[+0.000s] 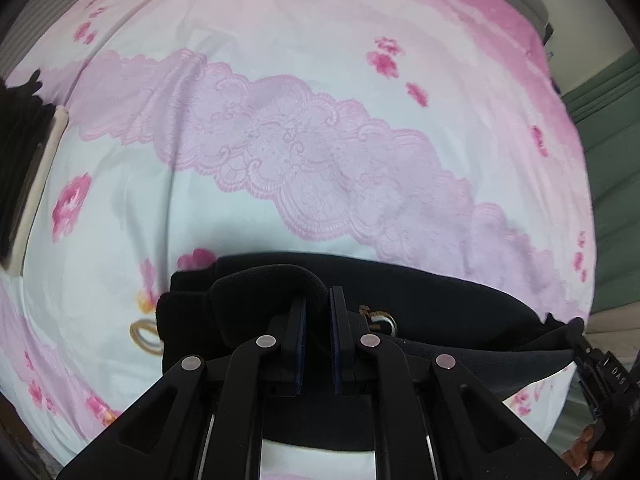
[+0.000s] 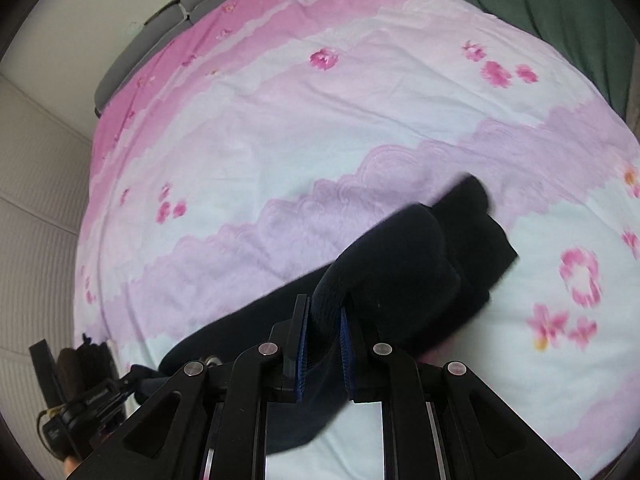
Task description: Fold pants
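Both grippers bite folds of the black pants (image 1: 420, 300): left hand-held gripper (image 1: 318, 312) and right hand-held gripper (image 2: 324, 320) are each clenched on cloth, which lies across a bed (image 1: 280, 80) with pink-flowered sheet; green curtain (image 2: 540, 8), pale wall (image 2: 40, 200) beyond.

a pink and pale-blue floral bedspread with a lilac lace-pattern band (image 1: 304, 160) fills both views. in the left wrist view, a cream-edged dark rectangular object (image 1: 36, 176) lies at nine o'clock and a dark green curtain (image 1: 608, 128) hangs at three o'clock. in the right wrist view, a grey headboard edge (image 2: 132, 56) sits at eleven o'clock.
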The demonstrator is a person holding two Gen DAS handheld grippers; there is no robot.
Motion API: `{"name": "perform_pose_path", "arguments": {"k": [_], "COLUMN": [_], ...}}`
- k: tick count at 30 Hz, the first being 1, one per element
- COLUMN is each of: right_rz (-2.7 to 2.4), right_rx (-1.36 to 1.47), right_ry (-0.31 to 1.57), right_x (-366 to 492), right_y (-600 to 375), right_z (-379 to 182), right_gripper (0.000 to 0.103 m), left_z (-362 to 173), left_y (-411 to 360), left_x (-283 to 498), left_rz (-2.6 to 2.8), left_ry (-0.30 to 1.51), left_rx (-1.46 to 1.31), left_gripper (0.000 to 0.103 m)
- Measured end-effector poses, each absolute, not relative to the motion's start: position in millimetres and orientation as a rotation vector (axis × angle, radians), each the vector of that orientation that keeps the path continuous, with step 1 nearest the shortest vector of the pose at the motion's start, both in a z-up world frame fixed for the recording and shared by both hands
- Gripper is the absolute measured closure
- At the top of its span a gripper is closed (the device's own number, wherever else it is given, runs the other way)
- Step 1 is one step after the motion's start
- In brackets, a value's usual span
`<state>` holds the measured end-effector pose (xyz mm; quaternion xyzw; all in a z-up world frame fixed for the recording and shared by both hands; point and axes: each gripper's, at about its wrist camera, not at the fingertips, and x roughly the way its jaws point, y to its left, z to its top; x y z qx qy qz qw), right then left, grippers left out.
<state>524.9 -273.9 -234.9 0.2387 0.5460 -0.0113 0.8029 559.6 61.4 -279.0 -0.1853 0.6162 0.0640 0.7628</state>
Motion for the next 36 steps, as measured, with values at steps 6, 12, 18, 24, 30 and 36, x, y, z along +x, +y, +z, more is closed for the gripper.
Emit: {"name": "perform_pose_path", "arguments": {"k": [6,12,18,24,30,36], "right_rz": [-0.057,-0.044,-0.05,-0.051,-0.015,0.139], "right_rx": [0.441,0.273,0.212,0.289,0.333,0.277], "right_ry": [1.175,1.122,1.138,1.187,1.198,1.267], "right_x": [551,536,510,493,480,455], "right_y": [-270,-275,-292,-311,-307,-254], "right_z": [-239,-216,-222,-243,-251,-268], "right_gripper": [0.05,0.049,0.049,0.049,0.049,0.049], "left_z": [-303,-316,-289,-242,-238,-265], "left_y": [57,52,25,17,37,95], "left_x": [586,598,591,561,498,454], "left_rz": [0.195,0.254,0.21,0.172,0.088,0.016], "left_ry": [1.401,1.427,1.317,1.162,1.131,1.197], "left_rx": [-0.34,-0.326,-0.149,-0.028,0.019,-0.228], "left_gripper": [0.091,0.09,0.025,0.013,0.013,0.014]}}
